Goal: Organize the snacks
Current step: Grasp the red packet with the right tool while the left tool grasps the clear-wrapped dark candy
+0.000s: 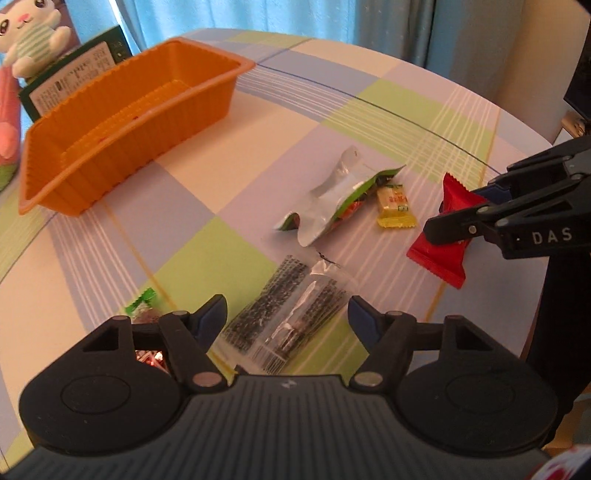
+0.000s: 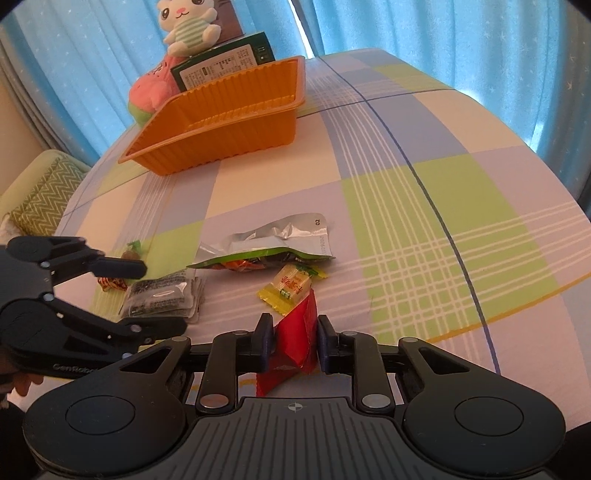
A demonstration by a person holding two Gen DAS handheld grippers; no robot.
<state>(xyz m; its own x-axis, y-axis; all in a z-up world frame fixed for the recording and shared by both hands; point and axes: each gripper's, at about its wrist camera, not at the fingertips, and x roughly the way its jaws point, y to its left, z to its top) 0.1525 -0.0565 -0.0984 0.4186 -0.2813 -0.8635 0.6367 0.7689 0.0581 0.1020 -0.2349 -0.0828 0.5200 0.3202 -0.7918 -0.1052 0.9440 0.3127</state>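
Covering the whole counter (image 2: 424, 192) is a plaid cloth of pale blue, green and cream squares, with blue curtains (image 2: 443, 44) hanging behind its far edge. Near the far left corner sits an orange tray (image 2: 221, 122) with ribbed walls, and its visible floor looks bare. Just behind the tray, at the far edge, a green printed box (image 2: 221, 66) leans against a pink and green cushion (image 2: 151, 92), with a plush toy (image 2: 188, 26) perched on top. Toward the near edge the snacks lie loose on the cloth: a silver and green foil bag (image 2: 273, 243) lies crumpled in the middle, a clear packet with black print (image 1: 288, 321) lies to its left, closer to the near edge, and a yellow candy (image 2: 291, 286) lies just beside the bag. Further left are a green-twisted sweet (image 2: 133, 251) and a small red and gold sweet (image 2: 112, 283), close together. The right gripper (image 2: 294, 341) pinches a red wrapper (image 2: 295, 339) between its blue pads, its lower end near or on the cloth by the yellow candy. The left gripper (image 1: 286, 317) hangs spread above the clear packet, the pads on either side and not pressing it.
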